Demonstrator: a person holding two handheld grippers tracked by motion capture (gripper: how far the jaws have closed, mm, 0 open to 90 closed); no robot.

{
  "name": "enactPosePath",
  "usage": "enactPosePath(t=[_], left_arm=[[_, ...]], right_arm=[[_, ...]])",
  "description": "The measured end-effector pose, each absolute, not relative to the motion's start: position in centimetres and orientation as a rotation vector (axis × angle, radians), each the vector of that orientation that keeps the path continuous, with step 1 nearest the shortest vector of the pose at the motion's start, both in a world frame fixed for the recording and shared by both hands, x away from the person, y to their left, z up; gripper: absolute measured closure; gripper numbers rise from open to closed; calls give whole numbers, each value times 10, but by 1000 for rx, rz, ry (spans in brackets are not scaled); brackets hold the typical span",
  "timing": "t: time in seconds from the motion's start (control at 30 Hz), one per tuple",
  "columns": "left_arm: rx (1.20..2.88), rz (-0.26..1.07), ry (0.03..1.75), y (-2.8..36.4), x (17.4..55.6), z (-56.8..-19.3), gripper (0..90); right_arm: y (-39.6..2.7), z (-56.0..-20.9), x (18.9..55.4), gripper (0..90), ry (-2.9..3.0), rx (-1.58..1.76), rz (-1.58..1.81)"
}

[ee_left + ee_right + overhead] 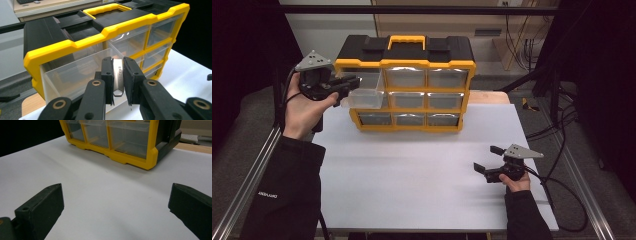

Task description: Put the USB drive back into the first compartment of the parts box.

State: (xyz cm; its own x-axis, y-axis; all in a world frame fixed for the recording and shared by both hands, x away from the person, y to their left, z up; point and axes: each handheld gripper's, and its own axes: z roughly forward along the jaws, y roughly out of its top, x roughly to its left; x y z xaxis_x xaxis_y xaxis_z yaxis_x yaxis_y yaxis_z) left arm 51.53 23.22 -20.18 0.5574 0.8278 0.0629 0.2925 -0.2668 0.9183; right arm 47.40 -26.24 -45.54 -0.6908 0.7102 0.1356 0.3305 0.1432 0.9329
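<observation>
Our left claw grips a small white eraser in a grey sleeve over the pulled-out clear plastic drawer of the yellow-and-black organiser box. Our right claw gapes empty above the white desk.

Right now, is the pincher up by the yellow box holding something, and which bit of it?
Yes. The left gripper pinches a small eraser by its two flat sides, beside the pulled-out clear drawer. The right gripper is open and holds nothing.
</observation>
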Motion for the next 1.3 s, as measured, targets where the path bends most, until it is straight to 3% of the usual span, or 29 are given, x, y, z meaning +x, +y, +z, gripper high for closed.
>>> enactPosePath(t=[1.3], left_arm=[[1842,748,964,236,550,-210,788]], right_arm=[[-262,-456,474,8,2090,1002,1560]])
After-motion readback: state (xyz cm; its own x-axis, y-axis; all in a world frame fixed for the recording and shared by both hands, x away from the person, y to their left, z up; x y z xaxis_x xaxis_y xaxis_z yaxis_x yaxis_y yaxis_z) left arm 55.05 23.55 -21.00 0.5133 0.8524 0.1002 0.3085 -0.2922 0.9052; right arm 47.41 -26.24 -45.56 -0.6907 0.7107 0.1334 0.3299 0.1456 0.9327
